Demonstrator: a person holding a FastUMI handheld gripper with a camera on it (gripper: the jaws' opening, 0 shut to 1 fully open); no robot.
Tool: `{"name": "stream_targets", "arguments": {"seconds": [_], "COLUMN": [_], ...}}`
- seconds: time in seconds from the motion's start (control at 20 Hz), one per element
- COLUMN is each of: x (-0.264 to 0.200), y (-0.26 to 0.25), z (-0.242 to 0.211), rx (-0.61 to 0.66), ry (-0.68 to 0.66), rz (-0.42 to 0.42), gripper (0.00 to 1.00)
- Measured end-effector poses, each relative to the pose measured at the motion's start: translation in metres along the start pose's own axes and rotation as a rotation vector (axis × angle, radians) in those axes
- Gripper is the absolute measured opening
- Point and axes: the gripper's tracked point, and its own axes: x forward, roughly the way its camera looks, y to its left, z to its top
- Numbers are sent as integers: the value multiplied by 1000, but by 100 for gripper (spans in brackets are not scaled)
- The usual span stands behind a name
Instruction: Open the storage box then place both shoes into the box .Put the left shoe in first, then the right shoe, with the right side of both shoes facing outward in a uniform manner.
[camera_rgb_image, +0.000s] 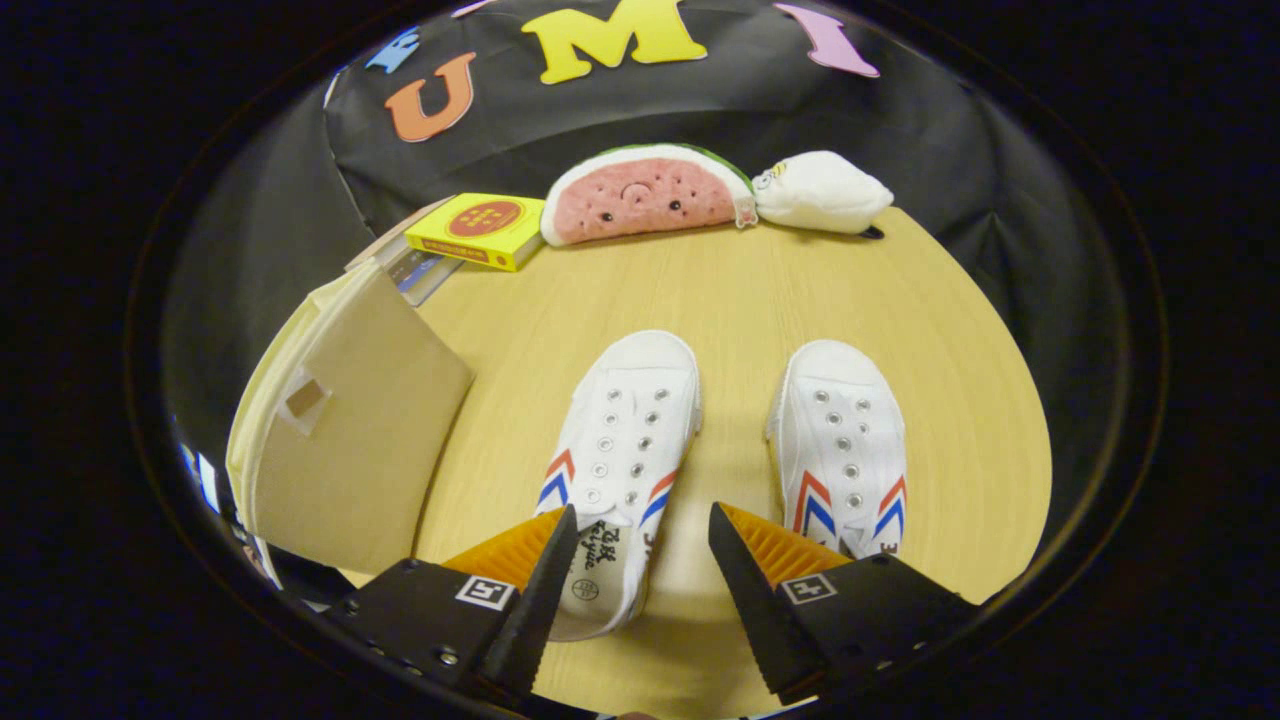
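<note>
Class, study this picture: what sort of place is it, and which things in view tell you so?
Probably a staged recording booth, not a home. A black cloth wall backs a small wooden table laid with props: two white shoes, a storage box, a watermelon plush. The gripper hangs open over the left shoe's heel.

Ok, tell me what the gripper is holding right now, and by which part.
Nothing is held. The gripper is open, its fingers spread over the heel of the left shoe without pressing on it.
</note>
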Motion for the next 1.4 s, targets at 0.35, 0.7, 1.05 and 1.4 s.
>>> {"name": "stream_targets", "arguments": {"seconds": [0.35,0.7,1.05,1.4], "x": [23,18,-5,-63], "y": [-1,5,23,42], "z": [-3,-3,3,27], "rx": [105,210,289,361], "ry": [110,160,158,73], "rz": [60,114,162,166], "gripper": [43,0,0,0]}}
